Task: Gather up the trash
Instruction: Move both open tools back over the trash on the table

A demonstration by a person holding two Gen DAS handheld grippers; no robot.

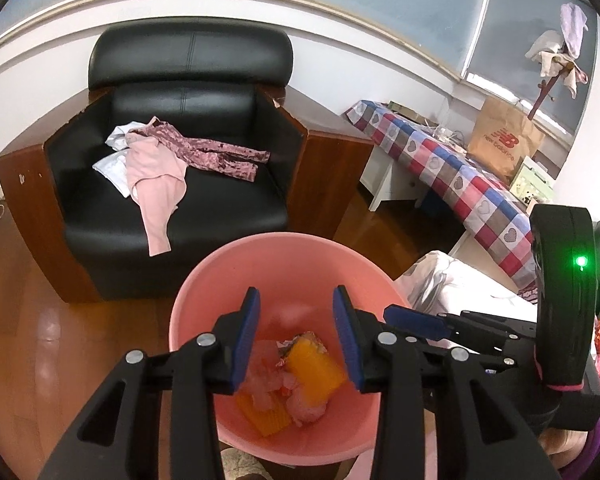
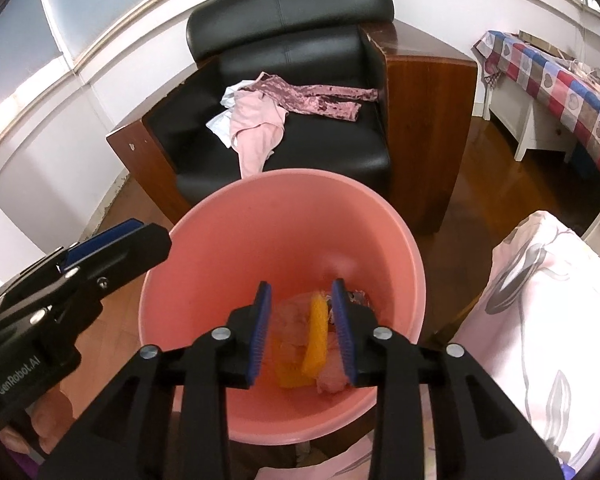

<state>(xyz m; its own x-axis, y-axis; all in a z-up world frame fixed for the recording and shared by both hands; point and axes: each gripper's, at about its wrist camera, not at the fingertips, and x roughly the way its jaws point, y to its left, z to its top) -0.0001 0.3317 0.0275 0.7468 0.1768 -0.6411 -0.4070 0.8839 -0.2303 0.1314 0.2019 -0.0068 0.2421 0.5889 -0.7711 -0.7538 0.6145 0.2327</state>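
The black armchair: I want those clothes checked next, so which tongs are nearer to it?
Left, though only slightly. Both tongs, left and right, hang open over the pink bin; the black armchair stands beyond it, toward the left.

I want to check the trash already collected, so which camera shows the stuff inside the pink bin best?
The left wrist view: the trash lies open between the spread fingers of the left gripper, orange and pink pieces apart. In the right wrist view the right gripper covers part of the trash in the bin.
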